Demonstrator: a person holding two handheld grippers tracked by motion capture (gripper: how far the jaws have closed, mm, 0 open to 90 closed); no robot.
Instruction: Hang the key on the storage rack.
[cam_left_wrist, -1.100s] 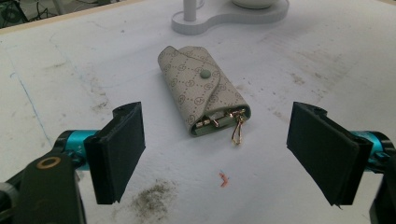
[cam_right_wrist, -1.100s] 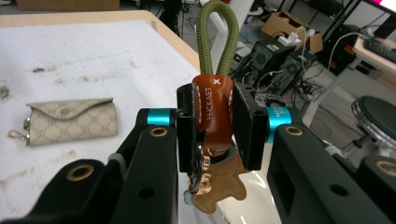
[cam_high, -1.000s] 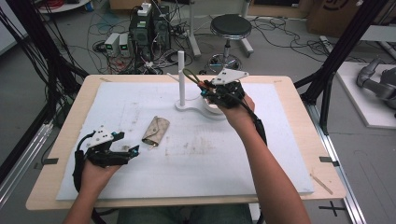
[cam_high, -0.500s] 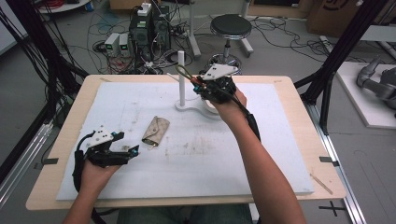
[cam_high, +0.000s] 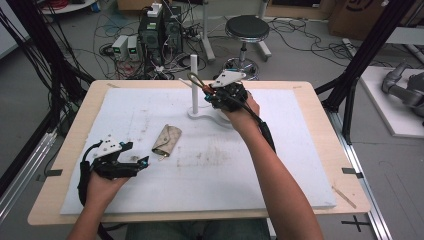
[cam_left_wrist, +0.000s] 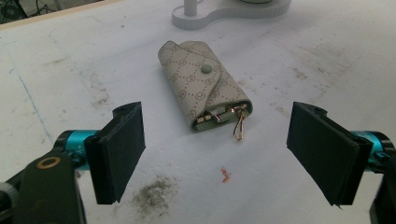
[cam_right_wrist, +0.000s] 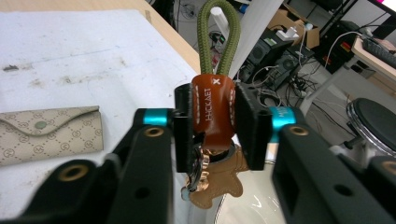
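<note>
keychain (cam_right_wrist: 212, 112) clamped in right tool (cam_right_wrist: 212, 123), beside post (cam_high: 194, 82)

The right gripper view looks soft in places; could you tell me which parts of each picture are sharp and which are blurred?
Right gripper view: the brown leather tag is sharp, the room behind soft. Left gripper view: the key pouch is crisp under even light. High view: soft overall, no glare.

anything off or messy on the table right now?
Only small stuff: a dark grey dust smudge and a tiny red scrap lie on the white mat just in front of the beige key pouch. Nothing looks spilled or broken.
</note>
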